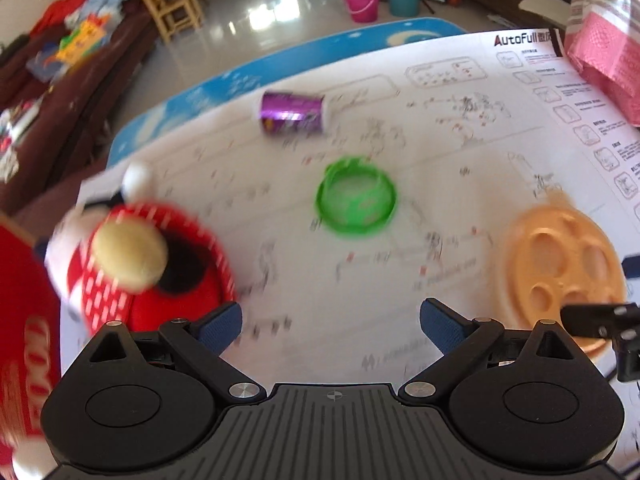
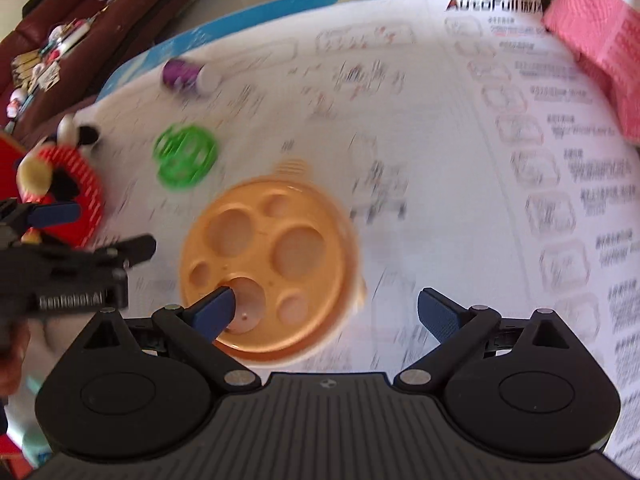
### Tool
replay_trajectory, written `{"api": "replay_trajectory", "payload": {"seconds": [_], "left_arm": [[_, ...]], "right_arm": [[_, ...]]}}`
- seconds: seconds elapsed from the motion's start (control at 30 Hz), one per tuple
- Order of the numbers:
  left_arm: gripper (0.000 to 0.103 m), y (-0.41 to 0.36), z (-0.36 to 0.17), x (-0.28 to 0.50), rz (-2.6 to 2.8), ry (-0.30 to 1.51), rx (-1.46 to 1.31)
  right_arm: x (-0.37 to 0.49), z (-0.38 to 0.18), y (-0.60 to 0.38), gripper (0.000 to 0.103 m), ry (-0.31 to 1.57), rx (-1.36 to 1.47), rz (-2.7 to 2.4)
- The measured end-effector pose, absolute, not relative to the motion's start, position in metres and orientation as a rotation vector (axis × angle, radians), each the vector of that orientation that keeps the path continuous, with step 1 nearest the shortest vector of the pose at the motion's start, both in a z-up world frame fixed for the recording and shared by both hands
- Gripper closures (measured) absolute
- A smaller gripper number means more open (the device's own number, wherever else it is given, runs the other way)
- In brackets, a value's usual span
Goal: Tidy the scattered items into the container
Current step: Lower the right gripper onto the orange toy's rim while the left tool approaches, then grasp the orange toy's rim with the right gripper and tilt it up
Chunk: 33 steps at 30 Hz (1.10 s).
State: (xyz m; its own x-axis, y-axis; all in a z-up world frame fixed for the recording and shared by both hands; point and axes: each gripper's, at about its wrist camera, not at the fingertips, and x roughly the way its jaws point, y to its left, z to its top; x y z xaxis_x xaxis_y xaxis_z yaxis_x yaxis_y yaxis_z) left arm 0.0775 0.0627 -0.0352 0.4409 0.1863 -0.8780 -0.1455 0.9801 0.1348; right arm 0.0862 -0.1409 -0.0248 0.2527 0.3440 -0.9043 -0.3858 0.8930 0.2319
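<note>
On the paper-covered worktop (image 1: 400,264) lie four items: one purple can (image 1: 294,114), one green ring (image 1: 356,200), one orange disc (image 2: 268,264), one red plush toy (image 1: 136,264); both claws, left (image 1: 331,322) and right (image 2: 326,312), gape empty.

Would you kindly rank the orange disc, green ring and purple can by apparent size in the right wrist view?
Orange disc, largest, though nearest the camera.
Green ring.
Purple can, smallest-looking, but farthest.

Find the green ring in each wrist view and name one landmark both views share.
Left wrist view: the green ring lies near centre, ahead of the open fingers.
Right wrist view: the ring lies upper left, beyond the orange disc.
Shared landmark: the purple can, on its side beyond the ring.
</note>
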Motion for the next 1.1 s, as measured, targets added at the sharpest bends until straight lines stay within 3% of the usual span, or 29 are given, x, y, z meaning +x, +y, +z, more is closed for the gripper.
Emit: {"api": "replay_trajectory", "payload": {"seconds": [0.43,0.73,0.9,1.03,1.1], "left_arm": [[0.002,-0.002,-0.01,0.025,0.004,0.985,0.203],[0.001,-0.067,-0.02,0.031,-0.169,0.94,0.408],[0.0,-0.087,-0.038,0.036,-0.24,0.969,0.473],[0.0,-0.089,-0.055,0.04,-0.249,1.029,0.477],[0.001,-0.085,-0.058,0.039,-0.233,1.013,0.483]], "right_arm": [[0.08,-0.012,-0.195,0.005,1.27,0.229,0.486],[0.089,-0.04,-0.206,0.005,1.328,0.41,0.46],[0.093,-0.043,-0.197,0.01,1.327,0.478,0.509],[0.093,-0.044,-0.188,0.024,1.344,0.486,0.531],[0.09,-0.041,-0.184,0.024,1.344,0.474,0.54]]}}
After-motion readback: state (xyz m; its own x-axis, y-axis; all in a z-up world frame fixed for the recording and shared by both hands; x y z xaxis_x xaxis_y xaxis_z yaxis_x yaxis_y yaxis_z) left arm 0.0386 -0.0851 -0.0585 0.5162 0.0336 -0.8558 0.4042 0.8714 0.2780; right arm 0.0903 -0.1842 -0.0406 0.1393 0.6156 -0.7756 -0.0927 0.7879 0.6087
